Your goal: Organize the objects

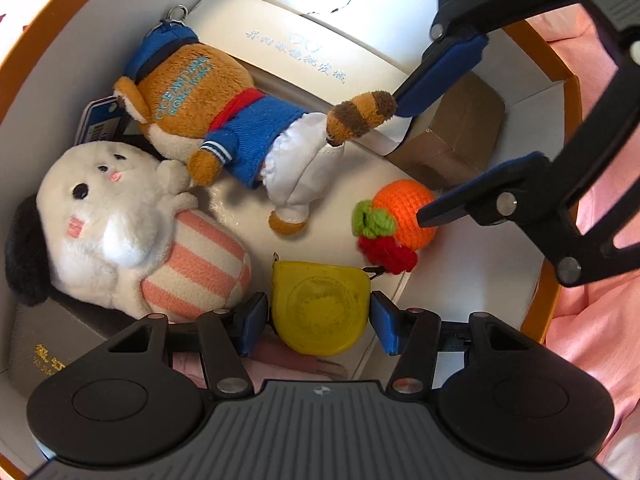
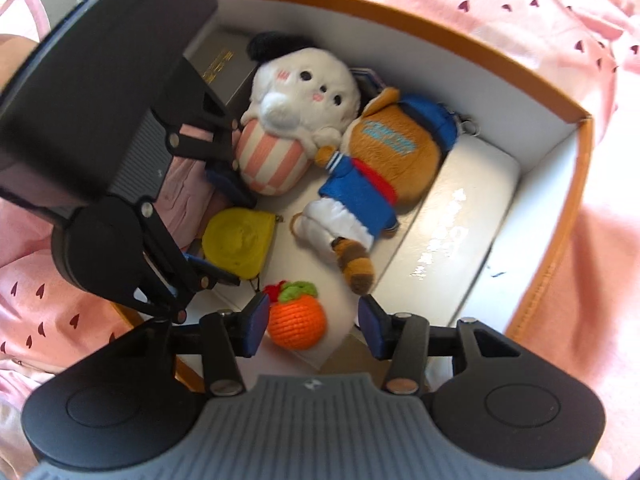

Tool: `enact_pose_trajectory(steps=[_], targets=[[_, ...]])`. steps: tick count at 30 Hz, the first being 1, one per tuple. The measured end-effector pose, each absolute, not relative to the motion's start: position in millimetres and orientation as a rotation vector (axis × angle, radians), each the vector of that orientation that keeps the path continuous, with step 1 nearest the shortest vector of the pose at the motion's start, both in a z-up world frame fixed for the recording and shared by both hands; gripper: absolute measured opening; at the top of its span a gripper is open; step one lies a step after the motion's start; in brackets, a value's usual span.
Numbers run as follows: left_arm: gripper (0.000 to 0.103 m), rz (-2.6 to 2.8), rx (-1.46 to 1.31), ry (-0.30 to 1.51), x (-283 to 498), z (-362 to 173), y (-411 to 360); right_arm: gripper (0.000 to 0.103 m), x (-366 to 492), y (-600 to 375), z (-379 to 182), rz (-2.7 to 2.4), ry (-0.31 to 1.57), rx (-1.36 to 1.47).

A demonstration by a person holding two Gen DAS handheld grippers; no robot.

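Left claw [image 1: 318, 322] points straight down into the box [image 1: 552, 288], pads clamped on both sides of the yellow tape measure [image 1: 320, 308], which sits low in the box near its front wall. Right claw [image 2: 312, 326] tilts steeply down, pads apart; the orange knit fruit [image 2: 296, 324] lies between them, left pad close to it, right pad clear, so it is not gripped. In the left view the right claw [image 1: 412, 160] comes in from the upper right, one blue finger [image 1: 444, 76] over the brown carton [image 1: 452, 136], the other tip at the fruit [image 1: 404, 216]. In the right view the left claw [image 2: 224, 236] comes in from the left, straddling the tape measure [image 2: 238, 242]. Outward: the bear plush [image 1: 224, 120] in blue jacket and white trousers lies on its side across the white case [image 1: 296, 52], striped tail [image 1: 364, 114] near the right claw's finger. The white plush [image 1: 120, 224] with the pink-striped body touches the bear's arm, beside the tape measure. A dark box with gold lettering [image 1: 44, 356] is wedged in the corner under it. The box has white inner walls and an orange rim, and sits on a pink sheet [image 2: 520, 20] printed with small hearts. No hands visible.
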State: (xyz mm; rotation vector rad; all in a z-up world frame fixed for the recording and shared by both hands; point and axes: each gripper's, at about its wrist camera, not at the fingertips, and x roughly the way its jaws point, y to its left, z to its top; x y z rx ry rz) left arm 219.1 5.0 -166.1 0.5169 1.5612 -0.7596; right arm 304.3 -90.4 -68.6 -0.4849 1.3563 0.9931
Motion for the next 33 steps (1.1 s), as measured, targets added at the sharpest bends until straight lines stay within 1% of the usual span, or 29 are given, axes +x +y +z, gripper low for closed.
enact_pose_trajectory(steps=[6, 9, 11, 13, 18, 21, 24, 25, 26, 28, 29, 31, 32, 33], targets=[[0.065, -0.74, 0.535, 1.571, 209, -169, 13, 0.052, 305, -97, -66, 0.979, 1.348, -0.474], [0.069, -0.728, 0.513, 1.568, 204, -168, 19, 0.052, 303, -100, -65, 0.973, 1.345, -0.468], [0.074, -0.716, 0.474, 1.566, 202, -167, 25, 0.052, 297, -101, -65, 0.967, 1.34, -0.468], [0.076, -0.707, 0.457, 1.554, 198, -164, 30, 0.052, 290, -111, -68, 0.962, 1.335, -0.465], [0.076, -0.676, 0.417, 1.493, 181, -149, 43, 0.052, 285, -101, -70, 0.956, 1.316, -0.462], [0.076, -0.636, 0.362, 1.412, 166, -134, 53, 0.052, 280, -104, -61, 0.947, 1.29, -0.445], [0.075, -0.574, 0.26, 1.308, 143, -114, 63, 0.056, 272, -109, -48, 0.929, 1.238, -0.431], [0.071, -0.547, 0.241, 1.265, 132, -108, 66, 0.056, 268, -111, -43, 0.919, 1.211, -0.434], [0.071, -0.503, 0.231, 1.227, 141, -102, 51, 0.056, 263, -113, -38, 0.905, 1.181, -0.442], [0.07, -0.422, 0.218, 1.133, 119, -94, 53, 0.056, 254, -114, -32, 0.874, 1.107, -0.466], [0.07, -0.4, 0.22, 1.084, 131, -84, 15, 0.056, 249, -115, -28, 0.862, 1.072, -0.472], [0.07, -0.315, 0.202, 1.024, 140, -79, 6, 0.057, 240, -118, -21, 0.851, 1.02, -0.468], [0.07, -0.261, 0.193, 0.991, 165, -49, 0, 0.058, 234, -119, -17, 0.846, 0.989, -0.464], [0.07, -0.214, 0.178, 0.964, 159, -40, 1, 0.061, 229, -120, -14, 0.843, 0.959, -0.463]])
